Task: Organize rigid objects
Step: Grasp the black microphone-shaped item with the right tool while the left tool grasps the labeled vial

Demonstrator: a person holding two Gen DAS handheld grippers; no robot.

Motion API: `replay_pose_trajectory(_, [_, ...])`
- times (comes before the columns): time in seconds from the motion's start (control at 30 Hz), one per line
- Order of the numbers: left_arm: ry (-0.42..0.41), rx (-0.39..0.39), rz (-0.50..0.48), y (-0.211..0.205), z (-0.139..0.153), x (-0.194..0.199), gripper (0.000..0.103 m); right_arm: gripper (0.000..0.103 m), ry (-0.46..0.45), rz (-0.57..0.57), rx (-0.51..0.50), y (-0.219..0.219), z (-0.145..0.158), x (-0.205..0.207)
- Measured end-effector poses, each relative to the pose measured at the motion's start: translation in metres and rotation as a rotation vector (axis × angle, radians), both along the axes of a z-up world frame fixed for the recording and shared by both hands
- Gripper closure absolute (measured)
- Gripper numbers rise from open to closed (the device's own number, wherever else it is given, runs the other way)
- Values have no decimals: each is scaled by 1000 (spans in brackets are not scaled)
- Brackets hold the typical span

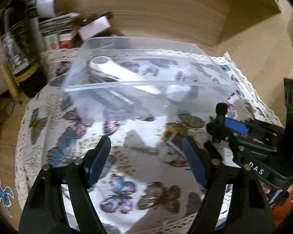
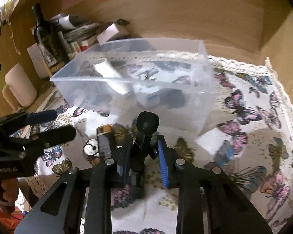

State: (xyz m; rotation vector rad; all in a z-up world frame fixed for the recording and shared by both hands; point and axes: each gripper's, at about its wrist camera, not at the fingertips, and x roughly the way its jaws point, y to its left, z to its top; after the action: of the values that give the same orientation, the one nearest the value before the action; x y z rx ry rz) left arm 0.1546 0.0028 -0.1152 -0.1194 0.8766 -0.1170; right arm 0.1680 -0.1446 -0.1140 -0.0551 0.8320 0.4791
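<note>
A clear plastic bin (image 1: 146, 81) stands on the butterfly cloth and holds a white tube (image 1: 115, 72) and other small items; it also shows in the right wrist view (image 2: 185, 105). My right gripper (image 2: 143, 152) is shut on a black clip-like object with a round knob (image 2: 147, 121), held in front of the bin; the same object shows in the left wrist view (image 1: 221, 110). My left gripper (image 1: 146, 152) is open and empty above the cloth. A dark battery-like cylinder (image 2: 104, 138) and a round metal piece (image 2: 90, 149) lie on the cloth by the right gripper.
A dark bottle (image 1: 21, 44), boxes and papers (image 1: 64, 27) stand at the back left. A white mug (image 2: 19, 85) sits left of the bin. A wooden wall (image 1: 166, 9) rises behind. The cloth (image 2: 254, 136) stretches to the right.
</note>
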Motion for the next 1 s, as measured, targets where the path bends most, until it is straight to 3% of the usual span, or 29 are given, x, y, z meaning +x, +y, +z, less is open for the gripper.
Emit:
replay_pose_trajectory(0.23, [33, 35, -57, -40, -8, 15, 33, 80, -57, -69, 27, -37, 13, -3])
replay_pose_trajectory(0.4, [102, 43, -56, -56, -25, 29, 39, 80, -75, -89, 48, -56, 16, -5])
replay_pose_trajectory(0.53, [112, 102, -35, -59, -33, 26, 44, 80, -74, -75, 71, -62, 14, -7])
replay_pose_trajectory(0.8, [95, 153, -53, -65, -31, 20, 72, 80, -69, -49, 104, -65, 9, -6])
replay_pose_trajectory(0.93, [79, 175, -87, -76, -29, 22, 81, 80, -71, -48, 113, -65, 9, -9])
replay_pose_trajectory(1.0, [78, 161, -106, -78, -27, 22, 91, 80, -75, -49, 113, -65, 10, -10])
